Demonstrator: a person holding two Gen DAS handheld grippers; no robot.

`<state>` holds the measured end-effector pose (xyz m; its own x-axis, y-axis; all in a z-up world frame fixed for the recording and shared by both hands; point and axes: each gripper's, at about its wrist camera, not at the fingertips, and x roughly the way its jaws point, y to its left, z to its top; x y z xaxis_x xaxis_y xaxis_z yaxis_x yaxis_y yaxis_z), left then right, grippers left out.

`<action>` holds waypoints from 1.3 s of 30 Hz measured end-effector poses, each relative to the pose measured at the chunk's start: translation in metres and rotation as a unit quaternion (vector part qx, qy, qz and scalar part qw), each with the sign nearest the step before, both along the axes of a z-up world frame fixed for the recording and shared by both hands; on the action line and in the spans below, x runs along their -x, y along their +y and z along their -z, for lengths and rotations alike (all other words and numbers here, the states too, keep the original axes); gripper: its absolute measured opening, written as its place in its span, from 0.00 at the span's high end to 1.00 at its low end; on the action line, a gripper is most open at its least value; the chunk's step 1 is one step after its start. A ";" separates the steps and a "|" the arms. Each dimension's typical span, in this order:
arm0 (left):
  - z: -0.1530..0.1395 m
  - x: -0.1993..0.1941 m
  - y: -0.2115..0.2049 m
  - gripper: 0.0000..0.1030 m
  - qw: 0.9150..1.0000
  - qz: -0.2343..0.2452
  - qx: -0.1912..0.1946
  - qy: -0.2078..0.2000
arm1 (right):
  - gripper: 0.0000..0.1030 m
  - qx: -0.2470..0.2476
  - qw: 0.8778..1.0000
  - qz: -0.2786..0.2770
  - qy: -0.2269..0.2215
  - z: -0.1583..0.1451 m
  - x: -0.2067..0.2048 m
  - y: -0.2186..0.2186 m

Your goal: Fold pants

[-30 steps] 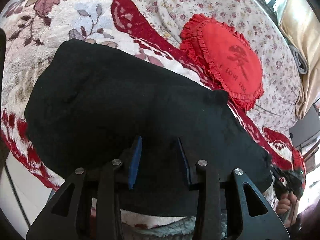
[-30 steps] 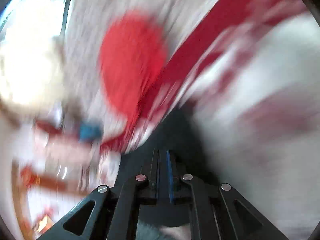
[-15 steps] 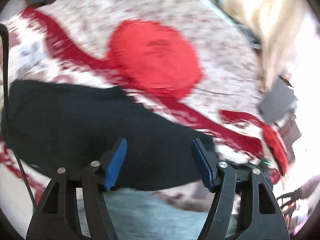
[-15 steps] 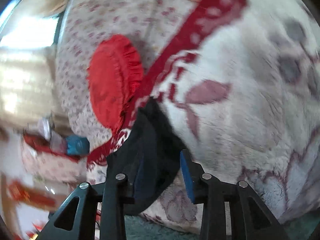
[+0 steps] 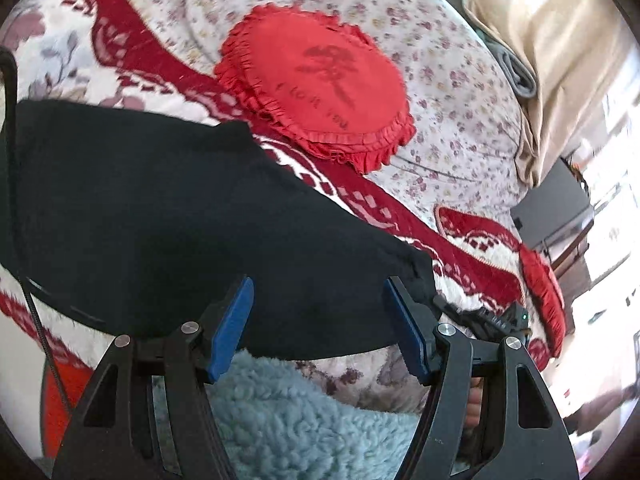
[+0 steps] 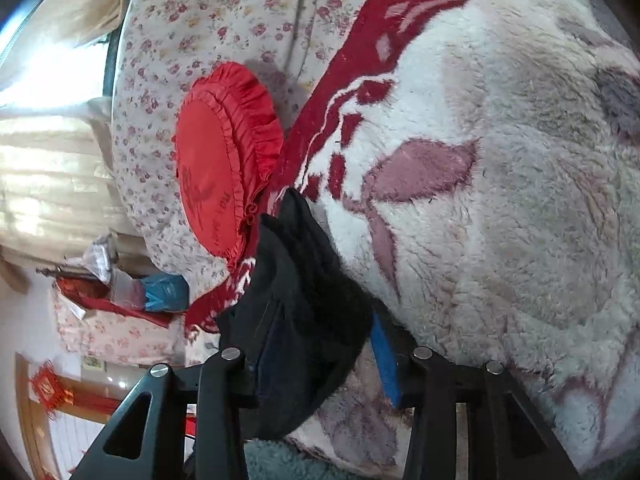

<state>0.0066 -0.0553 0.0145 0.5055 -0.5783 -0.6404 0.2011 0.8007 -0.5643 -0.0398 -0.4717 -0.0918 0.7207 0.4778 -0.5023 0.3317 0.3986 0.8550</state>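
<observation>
Black pants (image 5: pixel 192 216) lie folded across centre frame on blanket (image 6: pixel 500 208). Left gripper (image 5: pixel 318 324) released, jaws spread. Right gripper (image 6: pixel 320 356) just opened, cloth edge loose between jaws, likely letting fold settle.

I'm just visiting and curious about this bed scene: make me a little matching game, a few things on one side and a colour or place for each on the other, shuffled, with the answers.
Things:
1. pants
2. round frilled cushion
3. gripper pads
4. fluffy fabric

Descriptions:
A. red, lying on the flowered bedcover
B. pale blue, nearest the camera, below the left gripper
C. black, spread on the red and white blanket
D. bright blue, on the inner faces of the black fingers

Pairs: 1-C, 2-A, 3-D, 4-B
</observation>
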 end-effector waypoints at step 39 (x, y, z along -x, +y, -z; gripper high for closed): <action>0.042 0.008 0.109 0.35 0.971 -0.219 0.054 0.084 | 0.93 0.220 0.919 -0.242 -0.218 -0.121 -0.056 0.192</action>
